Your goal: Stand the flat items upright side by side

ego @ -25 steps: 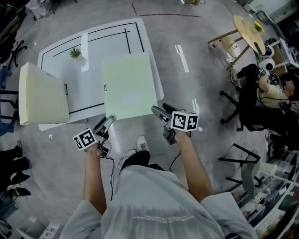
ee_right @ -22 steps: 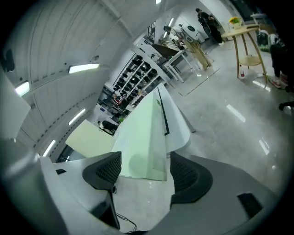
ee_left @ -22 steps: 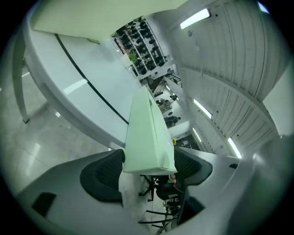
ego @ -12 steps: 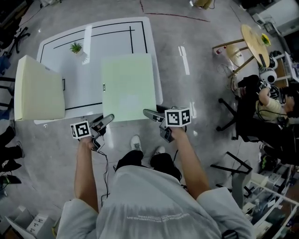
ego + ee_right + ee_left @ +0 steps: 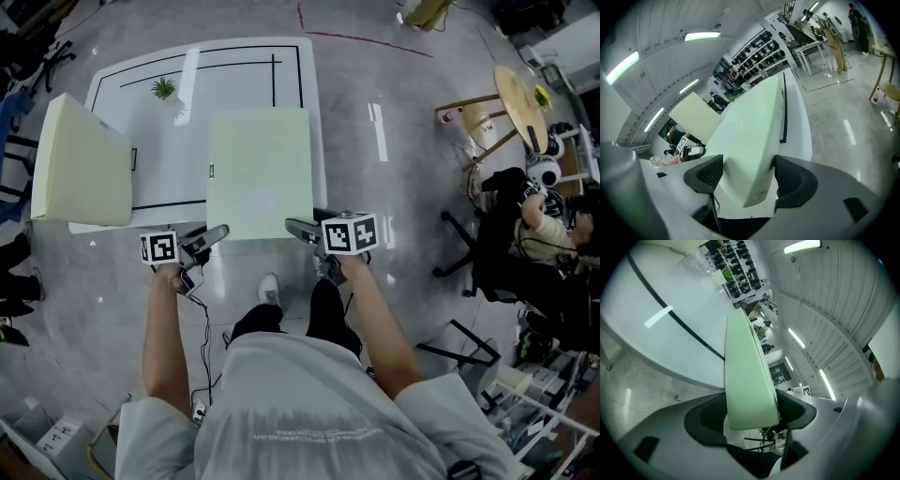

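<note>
Your left gripper (image 5: 752,405) has its jaws closed on the near left corner of the pale green panel (image 5: 259,169), with no gap showing at either pad. Your right gripper (image 5: 746,174) has its jaws wide around the near right corner, with a gap beside one pad. The panel lies flat, running away from both sets of jaws across the white worktop (image 5: 173,141), and beyond your left jaws, well off to their left, a cream panel (image 5: 80,164) stands tilted at the worktop's edge.
</note>
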A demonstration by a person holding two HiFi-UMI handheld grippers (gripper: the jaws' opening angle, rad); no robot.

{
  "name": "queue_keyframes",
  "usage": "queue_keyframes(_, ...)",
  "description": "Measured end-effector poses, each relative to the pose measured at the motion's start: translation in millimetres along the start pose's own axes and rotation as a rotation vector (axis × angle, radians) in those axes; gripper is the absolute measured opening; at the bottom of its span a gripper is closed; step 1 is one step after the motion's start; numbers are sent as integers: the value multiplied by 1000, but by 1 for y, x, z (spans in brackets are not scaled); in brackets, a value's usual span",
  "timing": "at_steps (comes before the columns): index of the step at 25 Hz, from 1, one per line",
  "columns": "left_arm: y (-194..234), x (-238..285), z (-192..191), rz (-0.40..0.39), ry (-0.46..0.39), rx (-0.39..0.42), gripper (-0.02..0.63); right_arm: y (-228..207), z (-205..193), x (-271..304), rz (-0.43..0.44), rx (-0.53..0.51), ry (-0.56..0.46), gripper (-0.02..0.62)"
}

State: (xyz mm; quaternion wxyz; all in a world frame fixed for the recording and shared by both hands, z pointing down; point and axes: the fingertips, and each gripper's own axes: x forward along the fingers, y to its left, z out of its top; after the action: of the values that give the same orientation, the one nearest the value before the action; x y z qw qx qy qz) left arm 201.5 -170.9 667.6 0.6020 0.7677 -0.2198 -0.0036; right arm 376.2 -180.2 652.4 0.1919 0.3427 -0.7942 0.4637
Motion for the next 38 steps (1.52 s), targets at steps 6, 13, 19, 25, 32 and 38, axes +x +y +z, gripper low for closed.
queue_keyframes(6, -18, -2, -33, -77, -39, -66, 348, 6, -20, -13, 8, -30, 51, 351)
queue_keyframes(13, -19, 0, -46, -128, -63, -28, 350, 8, -24, -25, -2, -147, 41, 362)
queue_keyframes(19, -20, 7, -30, -184, -30, -19, 362, 4, -4, -17, -26, -155, 28, 370)
queue_keyframes(25, -27, 25, -14, -253, 32, -48, 362, 2, -3, -6, -9, -148, 97, 377)
queue_keyframes(32, -20, 32, -10, -185, 85, 61, 360, -4, -6, -3, 14, -156, 145, 387)
queue_keyframes(38, -25, 30, -11, -135, 100, 113, 360, -4, -5, -2, 17, -188, 190, 387)
